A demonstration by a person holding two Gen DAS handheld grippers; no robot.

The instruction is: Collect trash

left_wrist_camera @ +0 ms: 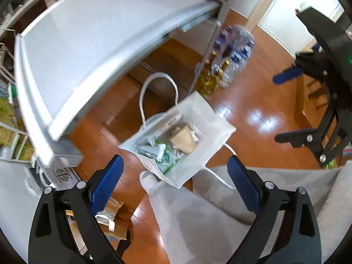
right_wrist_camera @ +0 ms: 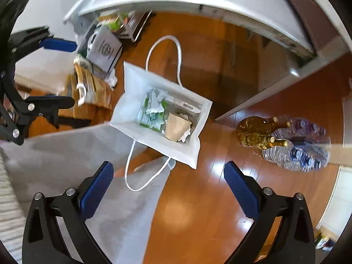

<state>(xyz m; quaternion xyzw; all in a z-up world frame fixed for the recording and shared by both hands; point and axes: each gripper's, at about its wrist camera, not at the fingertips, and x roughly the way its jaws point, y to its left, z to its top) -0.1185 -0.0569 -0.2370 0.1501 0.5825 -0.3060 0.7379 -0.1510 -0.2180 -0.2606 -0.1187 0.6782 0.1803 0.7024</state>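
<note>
A white paper bag (left_wrist_camera: 204, 118) (right_wrist_camera: 132, 88) with rope handles stands open on the wooden floor. Inside lie a brown paper cup (left_wrist_camera: 183, 139) (right_wrist_camera: 176, 128), green and white wrappers (left_wrist_camera: 165, 156) (right_wrist_camera: 151, 112) and a white carton with a barcode (right_wrist_camera: 184, 104). My left gripper (left_wrist_camera: 175, 162) (right_wrist_camera: 59, 72) hangs open above the bag's near corner, with nothing between its blue pads. My right gripper (right_wrist_camera: 168, 167) (left_wrist_camera: 286, 107) is also open and empty, above the bag and pointing straight down at it.
A person's grey trouser legs (left_wrist_camera: 198, 220) (right_wrist_camera: 77, 145) and white sock (left_wrist_camera: 147, 178) stand beside the bag. A white table (left_wrist_camera: 88, 33) overhangs it. Glass bottles (right_wrist_camera: 255, 132) and packed water bottles (right_wrist_camera: 297, 154) sit on the floor. Paper bags and boxes (right_wrist_camera: 94, 88) crowd the other side.
</note>
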